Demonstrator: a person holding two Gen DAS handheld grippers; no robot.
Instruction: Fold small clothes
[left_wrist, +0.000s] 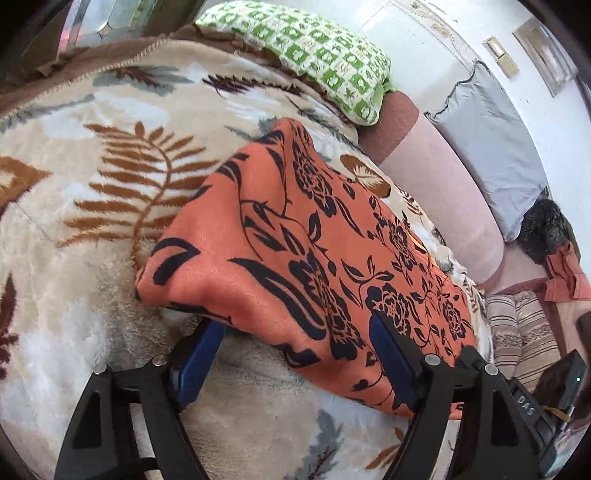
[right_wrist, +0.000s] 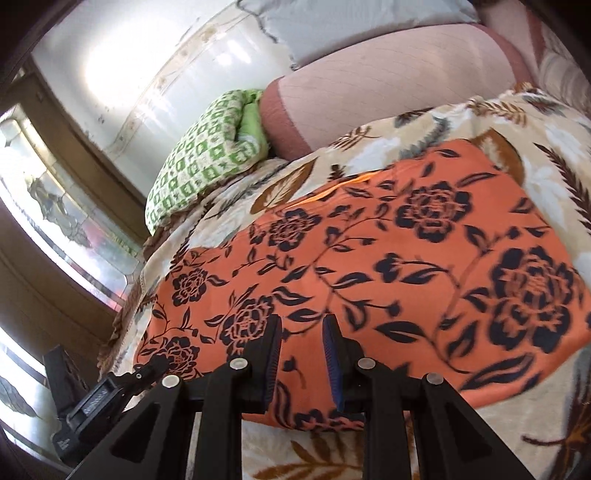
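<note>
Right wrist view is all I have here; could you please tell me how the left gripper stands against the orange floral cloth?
Observer: The left gripper has its jaws wide apart at the near edge of the orange floral cloth.
Operator: Thank you. Is that edge between its fingers?
Observer: Partly. The tip of one finger is tucked under the raised hem, while the other finger shows on top of the cloth.
Operator: Is any other cloth visible on that side?
Observer: Yes, a crumpled rust-coloured cloth lies at the far right, beyond the striped cushion.
</note>
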